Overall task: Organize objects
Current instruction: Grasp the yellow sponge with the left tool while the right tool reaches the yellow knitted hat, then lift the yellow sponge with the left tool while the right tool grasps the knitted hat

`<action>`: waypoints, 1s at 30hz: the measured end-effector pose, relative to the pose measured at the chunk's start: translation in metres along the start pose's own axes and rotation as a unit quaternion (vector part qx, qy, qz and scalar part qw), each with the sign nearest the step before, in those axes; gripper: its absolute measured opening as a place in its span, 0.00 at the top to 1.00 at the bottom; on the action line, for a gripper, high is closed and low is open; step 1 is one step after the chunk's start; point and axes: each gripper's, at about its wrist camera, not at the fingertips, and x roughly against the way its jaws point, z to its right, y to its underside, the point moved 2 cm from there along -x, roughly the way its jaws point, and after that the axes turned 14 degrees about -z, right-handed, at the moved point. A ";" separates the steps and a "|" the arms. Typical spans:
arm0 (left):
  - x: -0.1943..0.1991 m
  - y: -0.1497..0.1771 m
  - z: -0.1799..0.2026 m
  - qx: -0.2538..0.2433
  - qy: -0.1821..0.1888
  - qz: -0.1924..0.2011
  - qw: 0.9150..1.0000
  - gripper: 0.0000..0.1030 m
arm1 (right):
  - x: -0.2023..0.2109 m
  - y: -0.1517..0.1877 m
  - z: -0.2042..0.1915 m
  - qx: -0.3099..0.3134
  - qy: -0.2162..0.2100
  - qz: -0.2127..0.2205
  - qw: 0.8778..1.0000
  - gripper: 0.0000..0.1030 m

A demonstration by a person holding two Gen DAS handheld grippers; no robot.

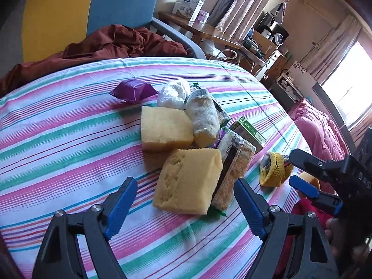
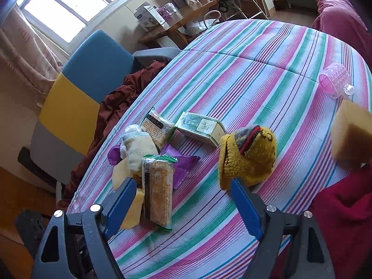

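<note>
Sorting: sponge [image 1: 188, 181] is being approached.
Left gripper [image 1: 186, 205]: released, being held astride it.
Right gripper [image 2: 183, 201]: released, empty, being held near knitted hat [image 2: 247, 155] for reach.

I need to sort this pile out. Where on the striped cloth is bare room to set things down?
Bare cloth lies left of the near sponge, toward the chair, and beyond the yellow knit hat up to the pink cup. Around the cracker packet it is crowded.
</note>
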 end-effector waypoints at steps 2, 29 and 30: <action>-0.012 -0.008 -0.003 0.010 0.010 -0.010 1.000 0.17 | -0.001 0.000 -0.001 0.002 -0.001 -0.001 1.000 0.18; 0.024 0.141 -0.011 -0.041 -0.172 0.032 0.984 0.48 | 0.019 -0.006 0.031 -0.079 -0.040 0.041 0.995 0.18; 0.024 0.144 -0.009 -0.047 -0.177 0.046 0.982 0.48 | 0.022 -0.006 0.034 -0.085 -0.042 0.048 0.994 0.18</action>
